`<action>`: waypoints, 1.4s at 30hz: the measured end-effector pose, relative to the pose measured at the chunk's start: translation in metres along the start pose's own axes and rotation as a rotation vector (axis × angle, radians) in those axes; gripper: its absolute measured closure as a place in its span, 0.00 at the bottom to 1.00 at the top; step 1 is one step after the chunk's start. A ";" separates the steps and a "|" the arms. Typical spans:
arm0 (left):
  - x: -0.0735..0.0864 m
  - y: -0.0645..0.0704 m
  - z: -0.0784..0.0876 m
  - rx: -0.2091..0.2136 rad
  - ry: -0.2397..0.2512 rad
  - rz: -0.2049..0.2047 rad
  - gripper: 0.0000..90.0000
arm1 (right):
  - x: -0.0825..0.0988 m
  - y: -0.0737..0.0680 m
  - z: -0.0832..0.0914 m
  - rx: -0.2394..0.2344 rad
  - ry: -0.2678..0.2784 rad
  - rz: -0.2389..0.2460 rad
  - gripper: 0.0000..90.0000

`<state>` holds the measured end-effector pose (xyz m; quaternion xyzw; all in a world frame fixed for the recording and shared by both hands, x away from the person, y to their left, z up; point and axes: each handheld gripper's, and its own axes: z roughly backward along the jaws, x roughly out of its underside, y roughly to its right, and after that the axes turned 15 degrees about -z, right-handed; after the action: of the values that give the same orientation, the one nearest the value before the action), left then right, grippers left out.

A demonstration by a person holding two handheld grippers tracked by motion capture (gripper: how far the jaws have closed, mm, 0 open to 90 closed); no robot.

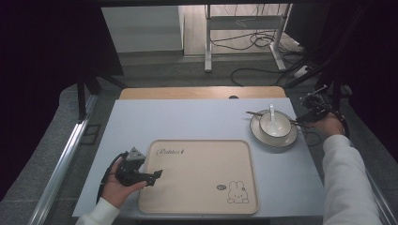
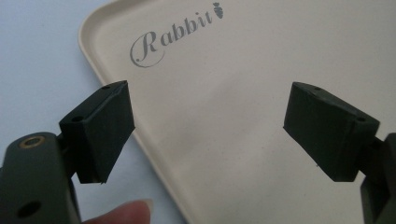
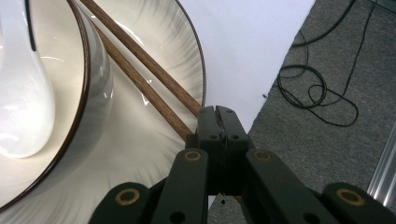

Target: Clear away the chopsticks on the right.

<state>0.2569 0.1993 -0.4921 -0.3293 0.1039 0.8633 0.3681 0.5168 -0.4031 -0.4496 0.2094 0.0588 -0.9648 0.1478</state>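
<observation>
A beige tray (image 1: pixel 197 187) printed "Rabbit" and a bunny lies at the table's near middle. My left gripper (image 1: pixel 154 176) is open over the tray's left edge (image 2: pixel 154 154), with nothing between its jaws (image 2: pixel 208 135). At the far right, a white bowl (image 1: pixel 280 127) stands on a white plate (image 1: pixel 263 138), a white spoon (image 1: pixel 271 115) inside it. Two brown chopsticks (image 1: pixel 256 114) lie across the plate behind the bowl. My right gripper (image 1: pixel 302 118) is shut at the plate's right rim (image 3: pixel 215 112). The chopsticks' (image 3: pixel 140 60) near ends run under its left jaw.
The pale blue table (image 1: pixel 187 119) ends just right of the plate, with grey floor and cables (image 3: pixel 322 93) beyond. A wooden strip (image 1: pixel 202 93) borders the far edge. A metal stand (image 1: pixel 244 28) is on the floor behind.
</observation>
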 end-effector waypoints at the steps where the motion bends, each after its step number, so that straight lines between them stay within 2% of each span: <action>1: 0.000 0.000 0.000 0.000 0.001 0.002 0.18 | 0.000 0.000 0.001 -0.001 0.004 0.000 0.99; 3: 0.000 0.000 -0.001 -0.001 0.000 0.003 0.18 | -0.002 0.001 0.007 0.006 0.028 0.007 0.93; 4: 0.000 0.000 -0.001 0.002 -0.005 0.002 0.18 | -0.005 0.002 0.012 0.030 0.046 0.032 0.77; 5: 0.000 0.000 -0.001 0.002 -0.005 0.002 0.18 | -0.005 0.002 0.012 0.030 0.046 0.032 0.77; 6: 0.000 0.000 -0.002 0.002 -0.006 0.000 0.18 | -0.007 0.000 0.016 0.093 0.024 0.113 0.68; 7: 0.000 0.000 -0.002 0.002 -0.006 0.000 0.18 | -0.007 0.000 0.016 0.093 0.024 0.113 0.68; 10: 0.000 -0.001 -0.002 0.001 -0.008 -0.001 0.18 | -0.009 0.001 0.018 0.128 -0.020 0.187 0.67; 14: 0.000 -0.002 -0.002 -0.003 -0.008 0.002 0.18 | -0.008 0.004 0.013 0.135 -0.070 0.252 0.66; 16: 0.001 -0.003 -0.001 -0.007 -0.003 0.012 0.18 | -0.007 0.005 0.008 0.130 -0.073 0.275 0.66; 20: 0.002 -0.005 -0.001 -0.011 -0.003 0.019 0.18 | -0.007 0.005 0.006 0.115 -0.078 0.281 0.66; 23: 0.002 -0.005 -0.001 -0.011 -0.005 0.020 0.18 | -0.009 0.005 0.004 0.116 -0.090 0.295 0.66; 24: 0.003 -0.005 -0.001 -0.012 -0.008 0.019 0.18 | -0.011 0.004 0.003 0.112 -0.095 0.313 0.66; 29: 0.004 -0.006 -0.001 -0.014 -0.008 0.024 0.18 | -0.014 0.003 0.001 0.104 -0.112 0.318 0.66; 36: 0.004 -0.007 -0.002 -0.015 -0.013 0.026 0.18 | -0.019 0.003 -0.002 0.085 -0.143 0.355 0.69; 42: 0.004 -0.008 -0.002 -0.013 -0.018 0.029 0.18 | -0.020 0.004 -0.003 0.075 -0.152 0.364 0.71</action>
<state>0.2612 0.2062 -0.4963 -0.3222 0.0995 0.8722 0.3542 0.5369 -0.4012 -0.4440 0.1483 -0.0272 -0.9368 0.3157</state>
